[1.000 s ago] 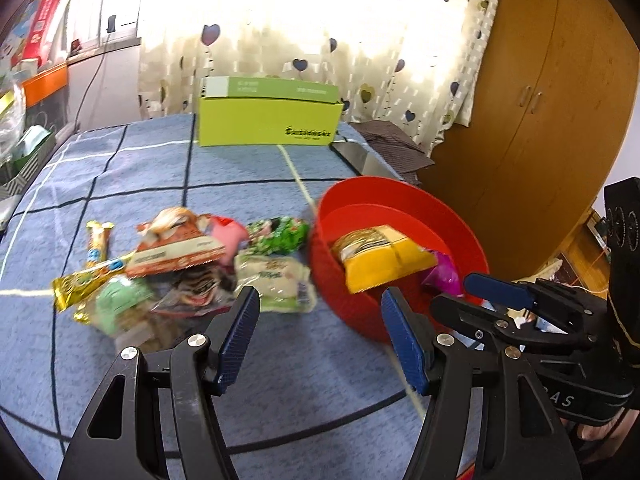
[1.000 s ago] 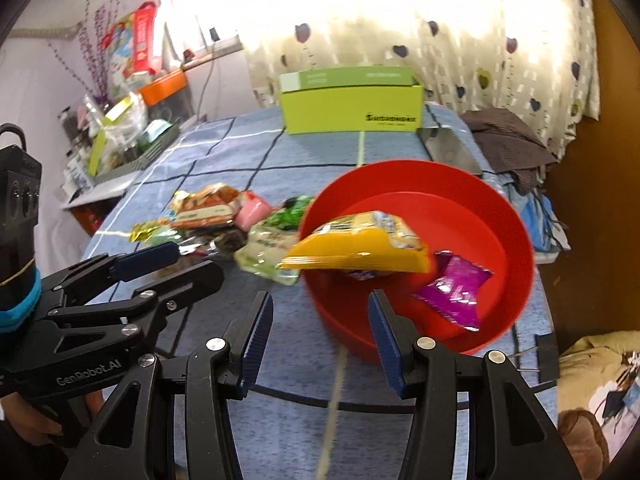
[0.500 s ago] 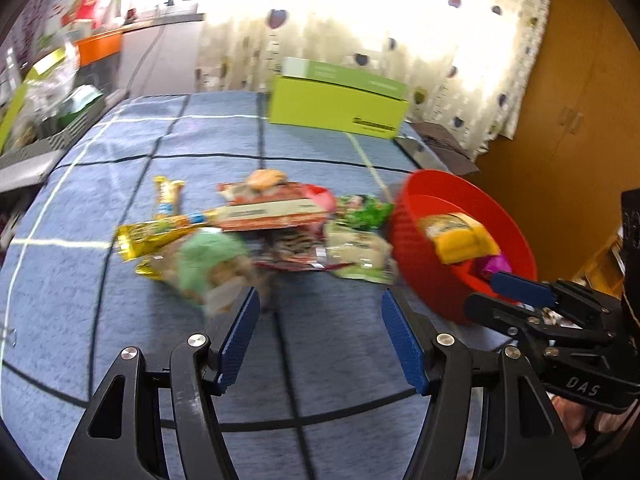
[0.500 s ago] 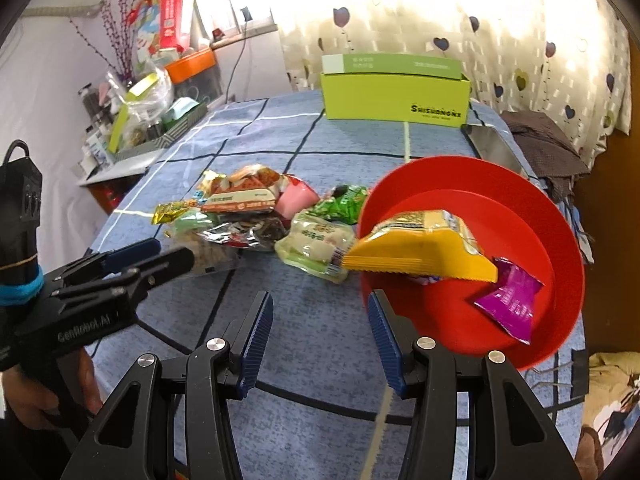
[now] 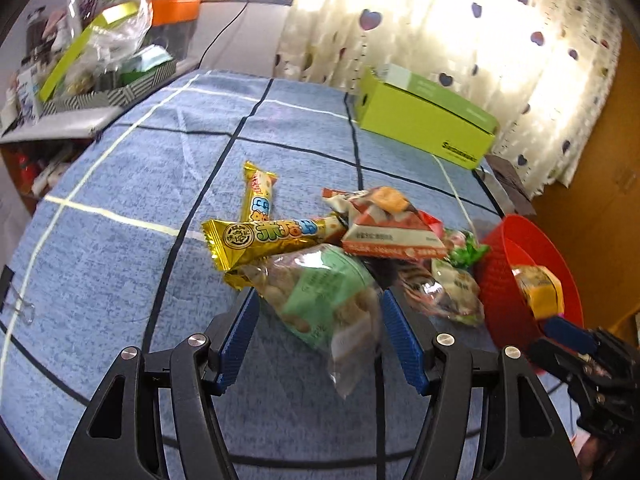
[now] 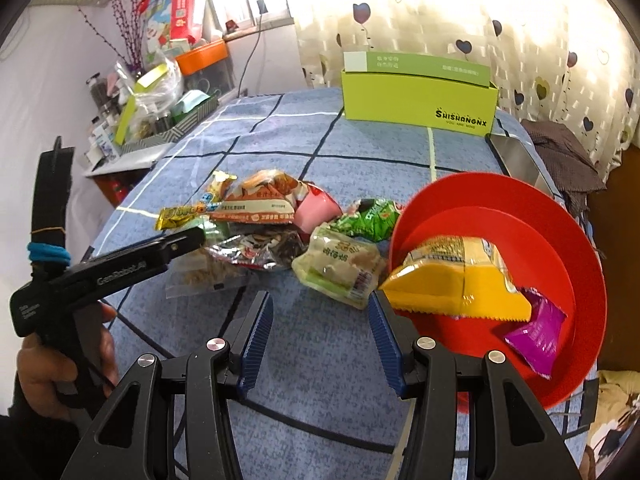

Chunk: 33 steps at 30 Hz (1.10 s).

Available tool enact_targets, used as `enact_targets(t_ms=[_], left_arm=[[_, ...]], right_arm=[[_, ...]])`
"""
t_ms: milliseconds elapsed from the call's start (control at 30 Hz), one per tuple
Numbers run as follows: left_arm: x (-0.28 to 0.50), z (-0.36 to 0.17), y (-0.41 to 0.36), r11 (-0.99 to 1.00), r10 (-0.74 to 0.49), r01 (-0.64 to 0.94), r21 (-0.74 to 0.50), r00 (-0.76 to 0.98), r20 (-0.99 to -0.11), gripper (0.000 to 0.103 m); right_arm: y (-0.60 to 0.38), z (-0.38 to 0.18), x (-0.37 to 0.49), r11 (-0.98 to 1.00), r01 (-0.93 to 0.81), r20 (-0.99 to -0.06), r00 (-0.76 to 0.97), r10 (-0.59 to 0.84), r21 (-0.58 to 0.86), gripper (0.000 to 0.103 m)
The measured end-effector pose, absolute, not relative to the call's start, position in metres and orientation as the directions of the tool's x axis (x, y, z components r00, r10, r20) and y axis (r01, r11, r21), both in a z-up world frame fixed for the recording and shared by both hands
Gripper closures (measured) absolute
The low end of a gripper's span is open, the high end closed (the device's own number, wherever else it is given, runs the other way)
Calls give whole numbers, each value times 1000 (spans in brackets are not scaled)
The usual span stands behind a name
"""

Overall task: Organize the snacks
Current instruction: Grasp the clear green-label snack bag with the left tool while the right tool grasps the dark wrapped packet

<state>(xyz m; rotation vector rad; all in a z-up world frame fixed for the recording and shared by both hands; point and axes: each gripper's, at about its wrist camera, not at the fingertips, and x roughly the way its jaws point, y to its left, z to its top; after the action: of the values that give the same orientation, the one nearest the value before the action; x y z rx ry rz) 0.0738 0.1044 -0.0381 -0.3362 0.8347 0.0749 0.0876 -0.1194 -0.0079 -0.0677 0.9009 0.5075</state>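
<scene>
A pile of snack packets lies on the blue checked cloth (image 5: 120, 264). My left gripper (image 5: 319, 298) is open, and the clear-and-green peanut bag (image 5: 324, 300) lies between its fingers, not squeezed. Beyond the bag are two gold bars (image 5: 272, 236) and an orange-white packet (image 5: 384, 228). The red bowl (image 6: 560, 220) on the right holds a yellow packet (image 6: 456, 276) and a purple packet (image 6: 536, 332). My right gripper (image 6: 320, 300) stands open with nothing between its fingers, just short of a pale green packet (image 6: 340, 264). In the right wrist view the left gripper (image 6: 188, 240) reaches into the pile from the left.
A lime-green box (image 6: 416, 96) stands at the far edge of the table. A cluttered side shelf (image 6: 160, 112) is at the far left. A binder clip (image 5: 16, 304) grips the cloth's left edge. A person's hand (image 6: 60, 364) holds the left gripper.
My left gripper has swung left from the bowl and sunk toward the pile; the peanut bag now lies between its fingers. The right gripper drifted slightly left and stays open.
</scene>
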Motion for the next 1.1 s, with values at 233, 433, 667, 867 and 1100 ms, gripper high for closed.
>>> enact_targets(t_ms=[233,433,667,867,1100], left_arm=[[95,-50,104,922,-80,-234,-308,663,-745,39],[101,-58,104,930,-71,-233,-285,645,-761,39],[87,-55,116,948,1,-239,-211,662,-750,39],[73,-54,132,946,19,-253,-201,664,-747,39],[75,-56,133,947,2,-241,-210,662,-750,39]], right_arm=[[-104,-10,105,872,-458,-765,494,414,176,55],[-82,-16,122,856,-473,-775,453,441,211,55],[-52,-42,135,848,-470,-817,371,442,246,55],[-34,-61,145,860,-453,-842,347,412,234,55],[-22,-72,150,868,-477,-863,372,343,139,54]])
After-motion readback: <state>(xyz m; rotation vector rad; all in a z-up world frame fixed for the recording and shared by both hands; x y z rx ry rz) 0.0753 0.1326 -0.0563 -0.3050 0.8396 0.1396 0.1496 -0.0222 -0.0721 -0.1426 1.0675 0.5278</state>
